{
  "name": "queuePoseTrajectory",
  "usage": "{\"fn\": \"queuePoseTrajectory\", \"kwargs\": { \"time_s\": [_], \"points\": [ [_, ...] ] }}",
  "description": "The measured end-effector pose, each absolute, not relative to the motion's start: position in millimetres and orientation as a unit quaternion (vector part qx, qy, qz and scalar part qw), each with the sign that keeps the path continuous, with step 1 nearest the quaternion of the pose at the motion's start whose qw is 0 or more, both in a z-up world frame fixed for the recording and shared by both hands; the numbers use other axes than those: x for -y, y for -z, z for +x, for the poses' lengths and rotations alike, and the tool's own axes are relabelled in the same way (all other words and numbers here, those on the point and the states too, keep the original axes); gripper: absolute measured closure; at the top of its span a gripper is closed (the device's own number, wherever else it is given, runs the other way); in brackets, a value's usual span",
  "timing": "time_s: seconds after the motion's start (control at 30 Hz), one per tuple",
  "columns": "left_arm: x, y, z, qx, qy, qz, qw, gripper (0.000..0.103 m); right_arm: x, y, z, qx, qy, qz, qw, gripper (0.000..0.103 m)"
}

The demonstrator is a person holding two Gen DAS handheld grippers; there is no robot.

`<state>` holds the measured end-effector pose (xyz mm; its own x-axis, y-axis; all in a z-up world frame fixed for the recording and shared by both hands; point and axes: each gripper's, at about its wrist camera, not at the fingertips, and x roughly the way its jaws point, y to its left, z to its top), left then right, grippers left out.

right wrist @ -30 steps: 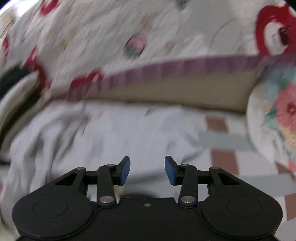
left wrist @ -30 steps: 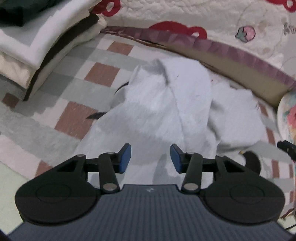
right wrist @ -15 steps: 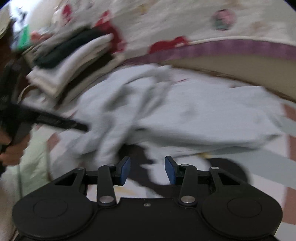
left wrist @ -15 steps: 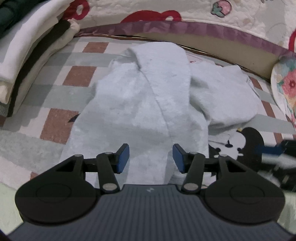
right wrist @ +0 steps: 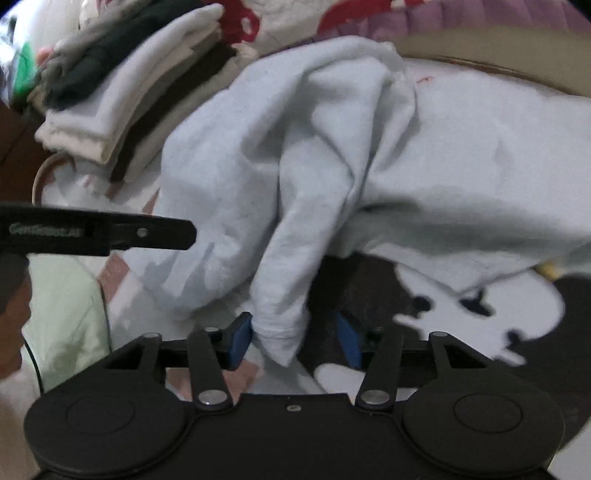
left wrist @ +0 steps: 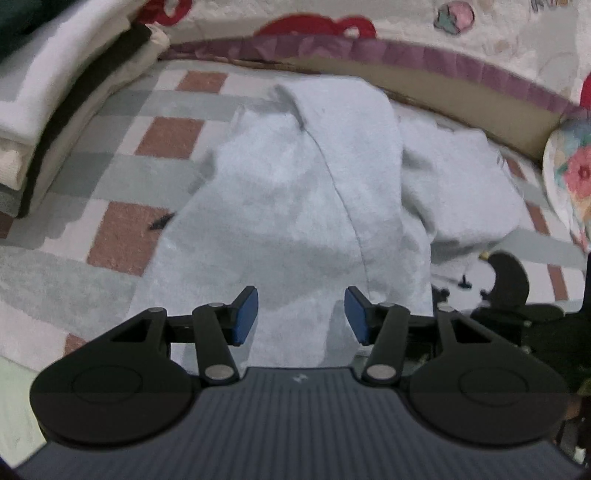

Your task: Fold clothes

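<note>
Right gripper (right wrist: 293, 338) spread around garment's (right wrist: 288, 206) hanging tip — left gripper (left wrist: 301, 314) spread, sees it flat

We see a pale blue-grey garment (left wrist: 295, 192) on a mat (left wrist: 155, 144) checked in terracotta, grey-green and white; the quilt (left wrist: 406, 22) behind appears cream with red motifs.
</note>
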<state>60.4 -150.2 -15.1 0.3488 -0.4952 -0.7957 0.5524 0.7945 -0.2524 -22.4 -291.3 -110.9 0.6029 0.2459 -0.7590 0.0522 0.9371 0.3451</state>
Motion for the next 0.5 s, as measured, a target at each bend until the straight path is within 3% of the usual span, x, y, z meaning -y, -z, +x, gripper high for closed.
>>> {"fn": "queuePoseTrajectory", "kwargs": {
  "time_s": [0.1, 0.2, 0.37, 0.5],
  "points": [
    [119.6, -9.3, 77.0, -0.439, 0.303, -0.047, 0.844, 0.052, 301.1, 77.4, -37.0, -0.401, -0.036, 0.151, 0.903, 0.092],
    [105.2, -20.0, 87.9, -0.437, 0.314, -0.061, 0.841, 0.052, 310.8, 43.9, -51.7, -0.359, -0.017, 0.133, 0.924, 0.092],
    [128.8, 0.7, 78.2, -0.481, 0.366, -0.023, 0.797, 0.051, 335.0, 1.2, -78.4, -0.315, 0.048, 0.11, 0.942, 0.092],
    [160.1, 1.3, 50.0, -0.445, 0.373, 0.073, 0.811, 0.047, 351.8, -20.0, -98.8, -0.295, 0.105, 0.087, 0.946, 0.092]
  ]
}}
